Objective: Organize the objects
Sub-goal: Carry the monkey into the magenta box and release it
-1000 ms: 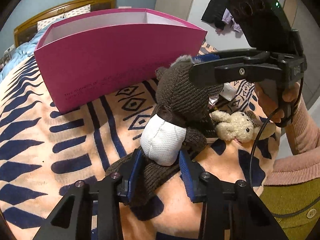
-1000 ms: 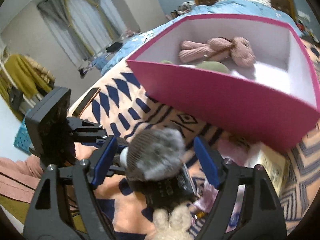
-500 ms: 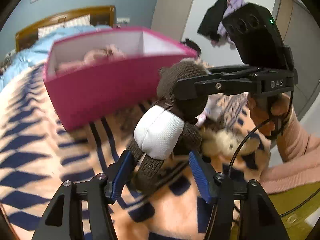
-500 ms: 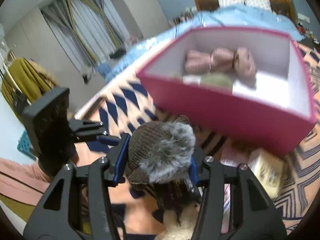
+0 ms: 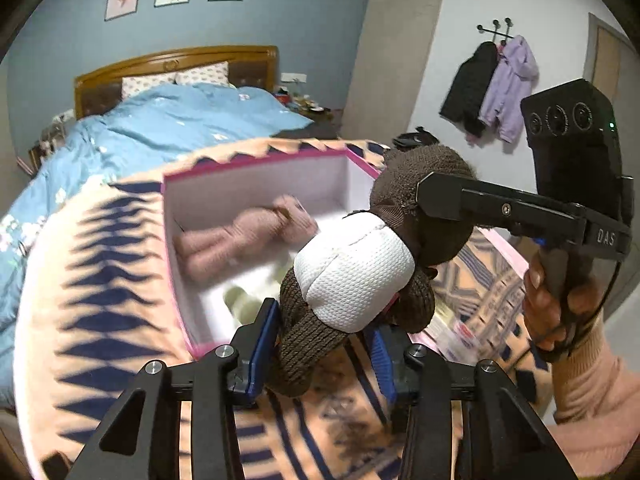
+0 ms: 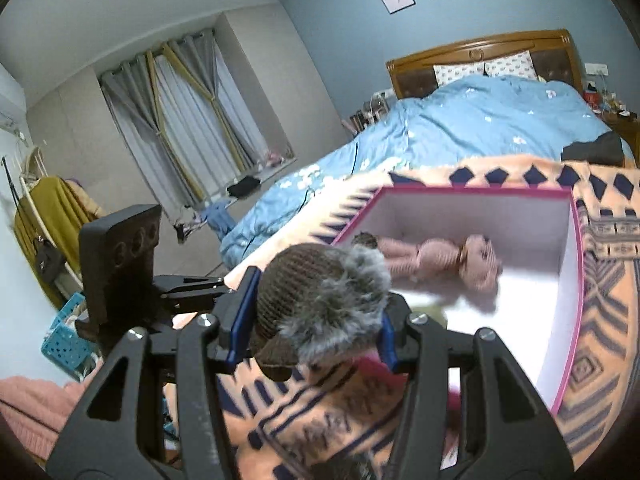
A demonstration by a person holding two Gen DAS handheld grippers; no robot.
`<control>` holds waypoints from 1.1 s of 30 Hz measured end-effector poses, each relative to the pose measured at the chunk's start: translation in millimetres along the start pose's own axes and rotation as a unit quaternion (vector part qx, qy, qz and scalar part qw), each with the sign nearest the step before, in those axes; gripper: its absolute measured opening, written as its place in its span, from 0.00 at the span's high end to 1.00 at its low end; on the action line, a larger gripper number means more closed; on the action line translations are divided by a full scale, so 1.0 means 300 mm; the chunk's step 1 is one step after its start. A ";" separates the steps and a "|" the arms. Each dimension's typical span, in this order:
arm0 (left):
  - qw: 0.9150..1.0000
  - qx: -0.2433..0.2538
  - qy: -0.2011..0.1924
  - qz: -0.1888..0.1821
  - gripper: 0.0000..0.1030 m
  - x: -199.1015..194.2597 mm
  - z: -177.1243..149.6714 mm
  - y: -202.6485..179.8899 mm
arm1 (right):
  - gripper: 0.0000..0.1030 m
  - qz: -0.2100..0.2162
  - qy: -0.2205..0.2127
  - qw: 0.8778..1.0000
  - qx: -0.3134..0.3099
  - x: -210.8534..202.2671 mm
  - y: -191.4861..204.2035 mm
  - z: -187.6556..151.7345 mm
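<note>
A brown knitted plush toy point(image 5: 352, 268) with a white belly and a grey fur tuft point(image 6: 320, 304) hangs in the air over the near edge of the pink box point(image 5: 176, 264). My right gripper point(image 6: 312, 332) is shut on its head. My left gripper point(image 5: 320, 344) has its blue pads on either side of the toy's legs and looks shut on them. The pink box point(image 6: 572, 300) has a white inside and holds a pink plush bear point(image 5: 240, 236), which also shows in the right wrist view point(image 6: 444, 260).
The box stands on an orange and navy patterned blanket point(image 5: 92, 312). A bed with a blue duvet point(image 6: 460, 128) lies behind it. A small packet point(image 5: 456, 328) lies on the blanket at the right. Something pale green point(image 5: 236, 300) lies in the box.
Both grippers have lifted the brown toy off the blanket and carried it up to the box's edge. The right gripper has closed on its head. The box's inside has come into view.
</note>
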State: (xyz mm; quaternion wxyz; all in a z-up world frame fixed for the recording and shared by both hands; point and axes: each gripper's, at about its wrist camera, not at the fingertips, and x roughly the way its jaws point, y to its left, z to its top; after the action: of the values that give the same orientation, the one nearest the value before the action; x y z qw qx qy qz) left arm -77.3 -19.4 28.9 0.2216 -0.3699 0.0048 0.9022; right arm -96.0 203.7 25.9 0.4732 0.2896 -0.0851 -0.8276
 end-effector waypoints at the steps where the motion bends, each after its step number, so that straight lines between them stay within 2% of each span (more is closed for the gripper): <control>1: 1.000 -0.001 0.000 0.005 0.58 0.004 0.014 0.008 | 0.48 0.001 -0.003 1.000 0.005 0.011 -0.011 0.021; 6: 0.999 -0.022 0.021 0.033 0.59 0.075 0.094 0.086 | 0.48 -0.002 -0.003 1.000 0.027 0.095 -0.083 0.080; 14: 0.993 -0.049 0.070 0.083 0.59 0.207 0.106 0.186 | 0.44 -0.004 0.054 0.995 0.085 0.283 -0.223 0.081; 15: 0.992 -0.050 0.074 0.088 0.59 0.218 0.106 0.194 | 0.44 -0.015 0.065 0.994 0.087 0.304 -0.235 0.077; 18: 0.989 -0.052 0.082 0.111 0.60 0.245 0.099 0.209 | 0.35 -0.058 0.094 0.990 0.090 0.346 -0.269 0.069; 19: 0.989 -0.051 0.082 0.114 0.60 0.245 0.097 0.207 | 0.32 -0.076 0.109 0.987 0.091 0.358 -0.278 0.065; 22: 0.988 -0.052 0.076 0.122 0.60 0.243 0.092 0.211 | 0.31 -0.117 0.128 0.981 0.089 0.365 -0.299 0.049; 27: 0.989 -0.055 0.055 0.125 0.59 0.209 0.079 0.204 | 0.31 -0.118 0.124 0.980 0.097 0.332 -0.320 0.024; 33: 0.994 -0.047 0.010 0.099 0.37 0.107 0.054 0.154 | 0.31 -0.093 0.085 0.988 0.085 0.222 -0.266 0.017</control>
State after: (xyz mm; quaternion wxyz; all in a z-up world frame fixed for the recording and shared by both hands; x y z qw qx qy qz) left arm -126.9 -45.7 12.1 0.1139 -0.3864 0.0015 0.9153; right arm -183.0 190.6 -29.5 0.3731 0.4047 -0.0868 -0.8304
